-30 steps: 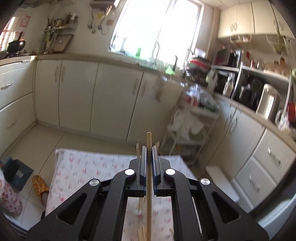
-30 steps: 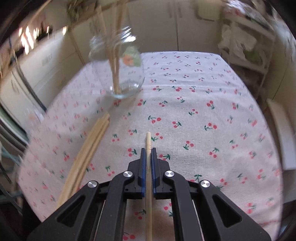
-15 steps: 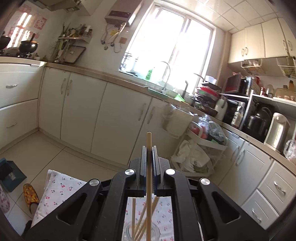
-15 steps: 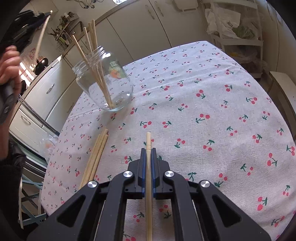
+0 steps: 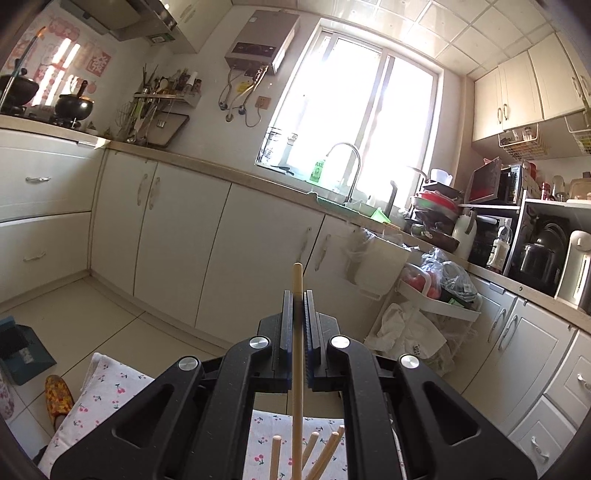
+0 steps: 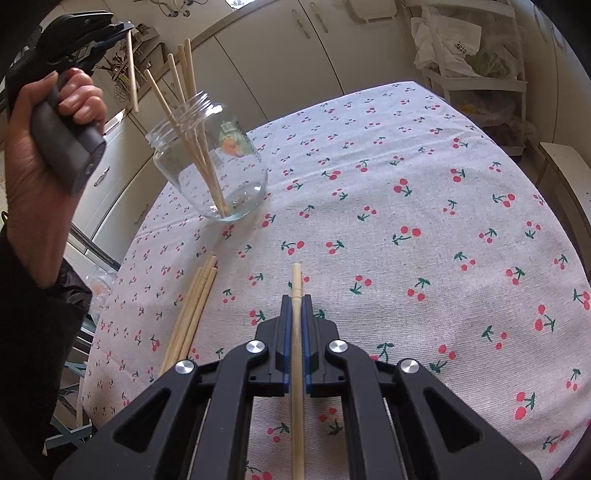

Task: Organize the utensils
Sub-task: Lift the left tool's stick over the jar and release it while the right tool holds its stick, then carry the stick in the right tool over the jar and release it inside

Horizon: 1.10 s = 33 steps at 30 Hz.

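My left gripper (image 5: 296, 295) is shut on a wooden chopstick (image 5: 297, 332) held upright; in the right wrist view the left gripper (image 6: 123, 27) hangs above and left of the glass jar (image 6: 210, 162), chopstick tip just outside the rim. The jar holds several chopsticks (image 6: 192, 122), whose tops show in the left wrist view (image 5: 321, 450). My right gripper (image 6: 295, 299) is shut on another chopstick (image 6: 296, 332) above the cherry tablecloth (image 6: 406, 221). A few loose chopsticks (image 6: 192, 314) lie on the cloth at left.
The table edge drops off at left and far side. White kitchen cabinets (image 5: 221, 251) and a storage rack (image 6: 480, 74) stand beyond the table. A slipper (image 5: 57, 395) and a blue box (image 5: 22, 354) lie on the floor.
The left gripper has risen and tilted up with its chopstick, now over the jar area. The right gripper has moved closer to the table and holds steady with its chopstick.
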### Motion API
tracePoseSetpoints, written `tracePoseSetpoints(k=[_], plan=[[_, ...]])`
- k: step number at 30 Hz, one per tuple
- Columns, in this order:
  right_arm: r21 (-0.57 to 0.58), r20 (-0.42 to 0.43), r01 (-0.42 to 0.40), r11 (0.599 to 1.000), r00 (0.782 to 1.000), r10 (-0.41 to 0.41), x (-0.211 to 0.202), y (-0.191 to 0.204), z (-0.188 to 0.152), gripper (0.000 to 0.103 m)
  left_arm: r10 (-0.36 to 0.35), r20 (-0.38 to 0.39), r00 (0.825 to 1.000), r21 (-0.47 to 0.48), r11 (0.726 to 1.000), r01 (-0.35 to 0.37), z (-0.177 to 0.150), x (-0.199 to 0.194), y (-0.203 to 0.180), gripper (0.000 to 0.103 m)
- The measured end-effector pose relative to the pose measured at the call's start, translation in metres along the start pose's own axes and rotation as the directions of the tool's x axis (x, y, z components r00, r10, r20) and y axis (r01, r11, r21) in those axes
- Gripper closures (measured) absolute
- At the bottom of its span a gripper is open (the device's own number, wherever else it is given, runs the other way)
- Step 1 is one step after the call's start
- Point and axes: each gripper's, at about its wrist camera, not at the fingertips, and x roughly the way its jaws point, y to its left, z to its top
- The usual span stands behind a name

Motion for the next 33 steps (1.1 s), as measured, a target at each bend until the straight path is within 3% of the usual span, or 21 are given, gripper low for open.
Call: tracePoseSetpoints(k=[13, 21, 27, 31, 33], plan=[[0.008, -0.002, -0.009, 1.000, 1.000, 0.009, 0.000, -0.002, 0.001, 0.097, 0.012, -0.010, 1.000, 0.098, 0.995, -0.011, -0.047, -0.003, -0.008, 0.098], [0.013, 0.001, -0.009, 1.000, 1.000, 0.009, -0.001, -0.003, 0.000, 0.097, 0.030, -0.097, 0.995, 0.163, 0.986, -0.014, -0.067, -0.016, 0.001, 0.098], [0.019, 0.004, -0.006, 1.000, 1.000, 0.005, -0.001, -0.004, 0.000, 0.097, 0.043, -0.132, 0.990, 0.176, 0.984, -0.019, -0.061, -0.034, 0.008, 0.087], [0.021, 0.003, -0.007, 1.000, 1.000, 0.007, -0.001, -0.003, 0.000, 0.097, 0.058, -0.138, 0.989, 0.167, 0.985, -0.035, -0.057, -0.058, 0.019, 0.065], [0.022, 0.003, -0.008, 1.000, 1.000, 0.008, -0.001, -0.004, 0.001, 0.097, 0.068, -0.140, 0.988, 0.162, 0.986, -0.045, -0.056, -0.071, 0.026, 0.059]])
